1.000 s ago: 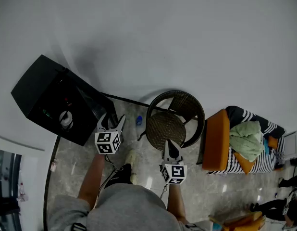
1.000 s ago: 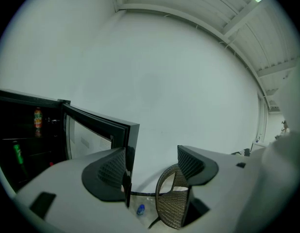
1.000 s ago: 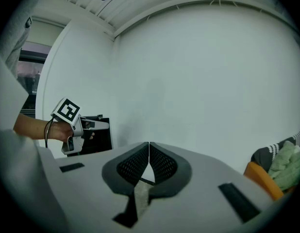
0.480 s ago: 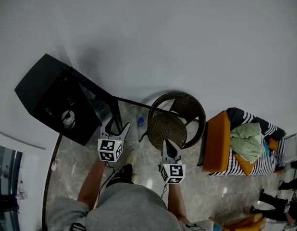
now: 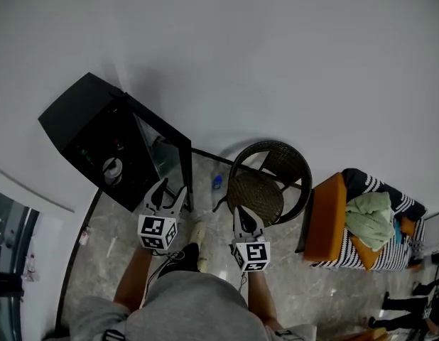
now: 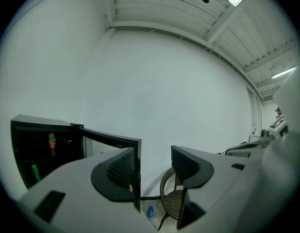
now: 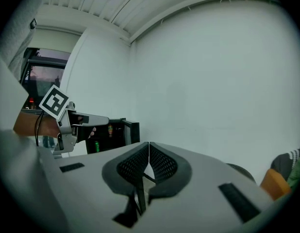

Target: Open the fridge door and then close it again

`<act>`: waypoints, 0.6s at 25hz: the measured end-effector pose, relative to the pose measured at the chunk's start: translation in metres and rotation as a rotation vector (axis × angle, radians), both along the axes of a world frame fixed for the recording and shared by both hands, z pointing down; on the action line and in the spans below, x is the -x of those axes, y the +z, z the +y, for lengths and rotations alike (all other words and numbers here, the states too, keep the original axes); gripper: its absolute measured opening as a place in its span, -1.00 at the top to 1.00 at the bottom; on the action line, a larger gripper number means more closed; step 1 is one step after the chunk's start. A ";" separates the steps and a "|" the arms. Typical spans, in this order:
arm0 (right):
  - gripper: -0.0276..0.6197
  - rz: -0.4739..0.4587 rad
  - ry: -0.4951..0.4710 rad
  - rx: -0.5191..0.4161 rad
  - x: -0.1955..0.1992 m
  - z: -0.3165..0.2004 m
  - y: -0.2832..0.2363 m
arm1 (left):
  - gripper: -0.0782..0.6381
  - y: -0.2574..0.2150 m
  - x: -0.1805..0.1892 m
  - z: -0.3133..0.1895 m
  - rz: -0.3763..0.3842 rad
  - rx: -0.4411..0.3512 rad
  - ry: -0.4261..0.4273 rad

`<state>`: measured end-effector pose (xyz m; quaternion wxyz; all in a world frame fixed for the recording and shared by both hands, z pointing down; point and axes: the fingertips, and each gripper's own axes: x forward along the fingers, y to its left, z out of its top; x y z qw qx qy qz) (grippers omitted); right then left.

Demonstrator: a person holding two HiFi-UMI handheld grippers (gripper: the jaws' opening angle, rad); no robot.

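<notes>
A black mini fridge (image 5: 77,130) stands on the floor at the left, with its glass door (image 5: 163,155) swung well open. My left gripper (image 5: 170,189) sits at the door's free edge. In the left gripper view the door (image 6: 111,142) edge shows in the gap of my left gripper (image 6: 152,161), close by the left pad; the right pad stands apart from it. These jaws have just been closing, and I cannot tell if a pad touches the door. My right gripper (image 5: 240,214) hangs shut and empty to the right, its pads (image 7: 140,161) pressed together.
A round wicker chair (image 5: 266,183) stands right of the door, with a small blue bottle (image 5: 217,182) on the floor between them. An orange sofa (image 5: 326,222) with a green cloth (image 5: 369,215) is at the far right. Drinks (image 6: 52,141) sit inside the fridge. A white wall rises behind.
The fridge door has swung from nearly closed to wide open. My left gripper has come back toward me with the door's edge. The right gripper has shifted a little, still shut.
</notes>
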<state>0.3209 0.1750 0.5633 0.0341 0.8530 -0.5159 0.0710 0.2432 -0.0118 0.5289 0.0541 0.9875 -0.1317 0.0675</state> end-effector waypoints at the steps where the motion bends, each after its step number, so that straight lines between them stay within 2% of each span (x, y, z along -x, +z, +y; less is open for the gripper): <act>1: 0.84 -0.003 -0.017 0.000 0.004 -0.004 -0.001 | 0.12 0.000 0.007 -0.001 -0.004 -0.004 -0.013; 7: 0.84 -0.008 -0.097 -0.017 0.030 -0.026 -0.003 | 0.27 0.007 0.055 -0.004 -0.043 -0.003 -0.086; 15: 0.84 -0.017 -0.195 -0.036 0.059 -0.058 -0.007 | 0.52 0.009 0.111 -0.021 -0.047 -0.007 -0.230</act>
